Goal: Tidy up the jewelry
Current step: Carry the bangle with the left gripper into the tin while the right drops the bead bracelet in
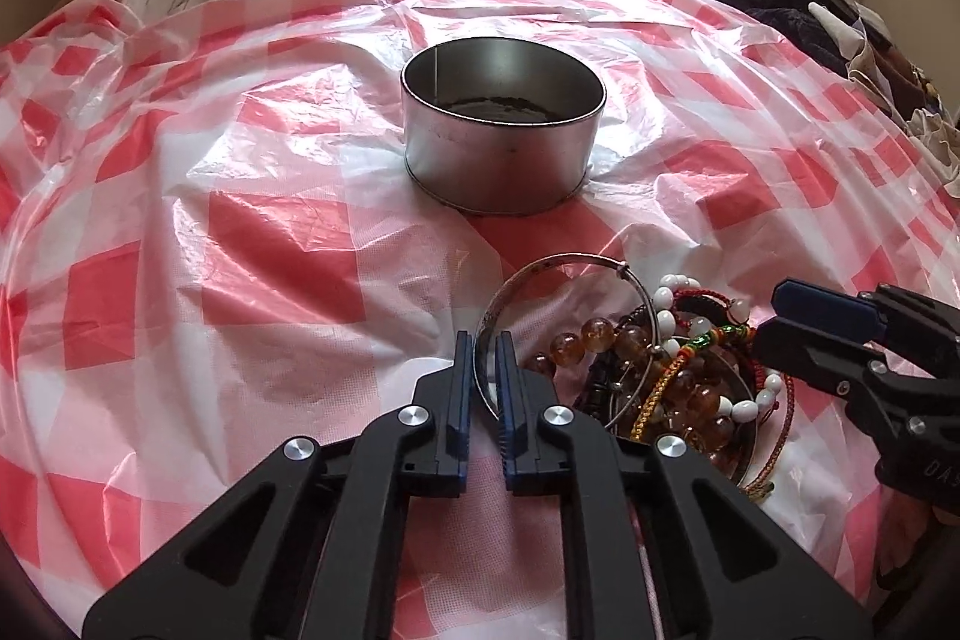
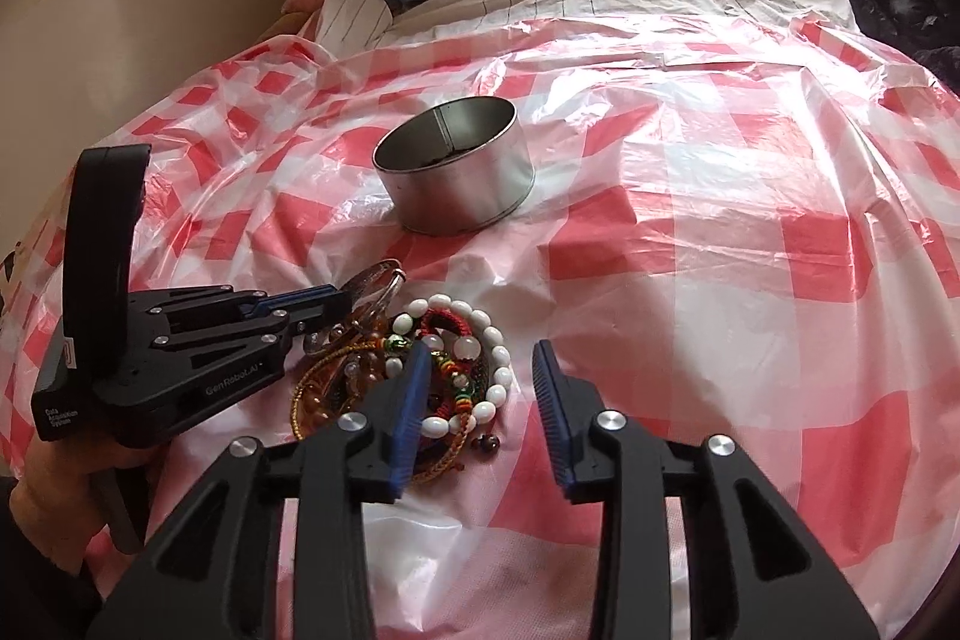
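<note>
The left claw [image 1: 482, 340] has its two blue pads nearly pressed together, with the rim of the thin silver metal bangle [image 1: 558, 263] standing between them; I judge it is pinching the bangle, though contact on both sides is hard to confirm. The bangle's ring opens away from the claw toward 1 o'clock. Just beside it, at 3 o'clock, lies the tangled heap of bead bracelets and red cords [image 1: 678, 370] on the red-and-white checked plastic sheet [image 1: 240, 232] over the bed. The round open silver tin [image 1: 503, 142] stands at 12 o'clock, well apart; the carry must go straight ahead.

The right claw [image 2: 480, 388] is spread wide and holds nothing, hovering near the heap's right edge.

The tin's bottom is dark and unclear. How the bangle tangles with the heap is hidden.
</note>
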Available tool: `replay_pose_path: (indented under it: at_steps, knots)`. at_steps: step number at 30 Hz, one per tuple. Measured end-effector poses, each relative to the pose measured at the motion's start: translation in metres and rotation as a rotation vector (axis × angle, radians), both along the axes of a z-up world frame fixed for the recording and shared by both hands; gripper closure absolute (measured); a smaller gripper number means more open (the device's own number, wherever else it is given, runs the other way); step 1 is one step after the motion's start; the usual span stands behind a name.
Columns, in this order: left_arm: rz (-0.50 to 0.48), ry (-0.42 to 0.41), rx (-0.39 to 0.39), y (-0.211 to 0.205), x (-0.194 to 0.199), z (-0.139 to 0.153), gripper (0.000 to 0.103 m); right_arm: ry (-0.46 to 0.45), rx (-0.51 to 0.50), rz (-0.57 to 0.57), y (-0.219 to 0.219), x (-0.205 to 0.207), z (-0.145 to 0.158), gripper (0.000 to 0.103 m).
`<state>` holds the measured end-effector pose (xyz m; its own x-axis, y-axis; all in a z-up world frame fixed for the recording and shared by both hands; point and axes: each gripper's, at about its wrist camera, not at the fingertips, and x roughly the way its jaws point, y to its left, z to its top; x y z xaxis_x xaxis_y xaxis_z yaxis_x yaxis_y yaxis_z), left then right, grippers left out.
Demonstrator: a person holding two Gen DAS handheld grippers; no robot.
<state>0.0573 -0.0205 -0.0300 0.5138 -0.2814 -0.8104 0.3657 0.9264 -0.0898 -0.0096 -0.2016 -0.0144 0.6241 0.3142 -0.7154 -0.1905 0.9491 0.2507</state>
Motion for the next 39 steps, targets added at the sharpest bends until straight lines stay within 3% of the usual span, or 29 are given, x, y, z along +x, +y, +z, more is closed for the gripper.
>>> replay_pose_path:
  at_steps: [2,6,17,24,29,35,39]
  knots:
    - [-0.007,-0.003,0.007,-0.002,-0.001,0.0,0.096,0.018,-0.002,0.014,0.002,0.001,-0.004,0.068]
    - [-0.021,-0.027,-0.021,-0.002,-0.006,0.008,0.1,0.03,-0.01,0.041,0.007,0.001,-0.007,0.093]
    - [0.01,-0.132,-0.106,0.013,-0.011,0.053,0.1,-0.183,-0.015,0.003,0.004,-0.013,0.037,0.093]
    - [0.048,-0.201,-0.111,0.009,0.024,0.084,0.1,-0.281,-0.058,-0.057,-0.005,0.01,0.073,0.093]
    - [0.055,-0.197,-0.091,-0.009,0.062,0.08,0.1,-0.311,-0.087,-0.093,-0.016,0.039,0.088,0.093]
    - [0.041,-0.072,0.015,-0.027,0.105,0.034,0.097,-0.296,-0.077,-0.084,-0.012,0.069,0.084,0.093]
    - [0.062,-0.104,-0.034,-0.007,0.096,0.047,0.089,-0.283,0.001,-0.039,-0.001,0.079,0.084,0.093]
